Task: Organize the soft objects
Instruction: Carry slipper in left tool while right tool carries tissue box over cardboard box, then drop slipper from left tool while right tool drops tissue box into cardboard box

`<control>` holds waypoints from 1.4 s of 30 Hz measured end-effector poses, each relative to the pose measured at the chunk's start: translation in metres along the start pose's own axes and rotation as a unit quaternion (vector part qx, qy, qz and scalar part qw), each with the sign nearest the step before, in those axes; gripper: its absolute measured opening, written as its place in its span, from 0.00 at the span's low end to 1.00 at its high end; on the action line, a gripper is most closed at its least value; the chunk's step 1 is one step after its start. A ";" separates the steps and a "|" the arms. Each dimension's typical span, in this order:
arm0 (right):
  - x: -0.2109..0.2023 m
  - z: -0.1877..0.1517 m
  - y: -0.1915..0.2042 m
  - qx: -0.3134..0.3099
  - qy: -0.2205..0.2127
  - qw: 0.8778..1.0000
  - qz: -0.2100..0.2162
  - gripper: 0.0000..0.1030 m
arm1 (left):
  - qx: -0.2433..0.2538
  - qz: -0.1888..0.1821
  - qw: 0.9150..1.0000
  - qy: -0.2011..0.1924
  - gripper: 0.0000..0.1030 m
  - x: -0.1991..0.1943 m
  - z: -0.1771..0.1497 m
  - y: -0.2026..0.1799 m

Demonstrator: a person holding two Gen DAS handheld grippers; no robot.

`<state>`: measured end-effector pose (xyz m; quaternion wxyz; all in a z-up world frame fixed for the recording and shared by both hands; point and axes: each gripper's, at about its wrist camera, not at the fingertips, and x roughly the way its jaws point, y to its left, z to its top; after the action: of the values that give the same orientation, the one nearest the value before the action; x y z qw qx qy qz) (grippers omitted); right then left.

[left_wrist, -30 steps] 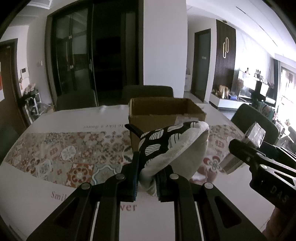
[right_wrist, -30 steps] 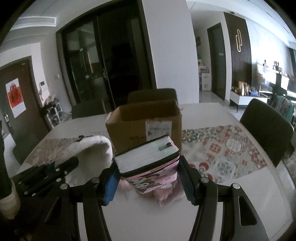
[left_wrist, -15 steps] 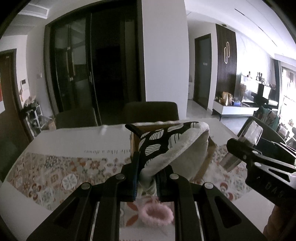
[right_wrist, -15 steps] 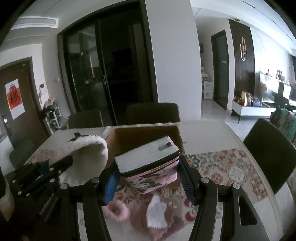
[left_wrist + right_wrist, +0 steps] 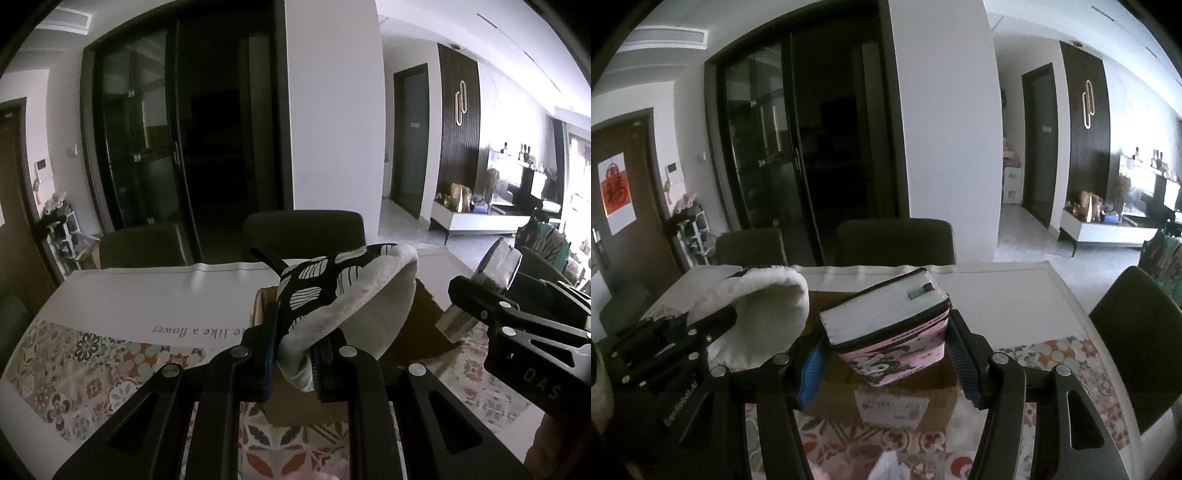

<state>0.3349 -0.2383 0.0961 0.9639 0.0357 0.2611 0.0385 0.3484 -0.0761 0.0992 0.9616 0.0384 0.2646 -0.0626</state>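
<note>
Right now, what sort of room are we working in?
Most likely a home's dining area, open to a living room: a dining table with a patterned tablecloth, dark chairs pulled up to it, and a TV console beyond.

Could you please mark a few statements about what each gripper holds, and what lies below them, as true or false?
1. The left gripper is shut on a black-and-white oven mitt. True.
2. The right gripper is empty. False: it clamps a pink pouch.
3. A cardboard box sits below the pouch. True.
4. The table is bare wood. False: a patterned cloth covers it.
5. The box's flaps are taped shut. False: it is open.
</note>
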 end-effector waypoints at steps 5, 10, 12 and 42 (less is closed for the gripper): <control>0.031 0.001 -0.006 0.003 0.020 1.000 0.003 0.59 | 0.000 -0.002 1.000 0.022 0.16 0.031 0.002 -0.003; 0.058 -0.002 -0.009 0.002 0.041 0.999 0.002 0.59 | 0.001 -0.005 0.999 0.039 0.16 0.057 0.000 -0.008; 0.066 -0.003 -0.010 -0.002 0.048 0.999 0.001 0.59 | 0.002 -0.007 0.999 0.045 0.17 0.066 -0.001 -0.009; 0.031 -0.005 -0.007 0.011 0.058 0.998 -0.032 0.75 | 0.008 0.002 1.000 0.028 0.55 0.021 -0.010 0.001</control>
<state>0.3599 -0.2420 0.0757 0.9475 0.0354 0.3176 0.0067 0.3610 -0.0766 0.0799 0.9537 0.0487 0.2904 -0.0617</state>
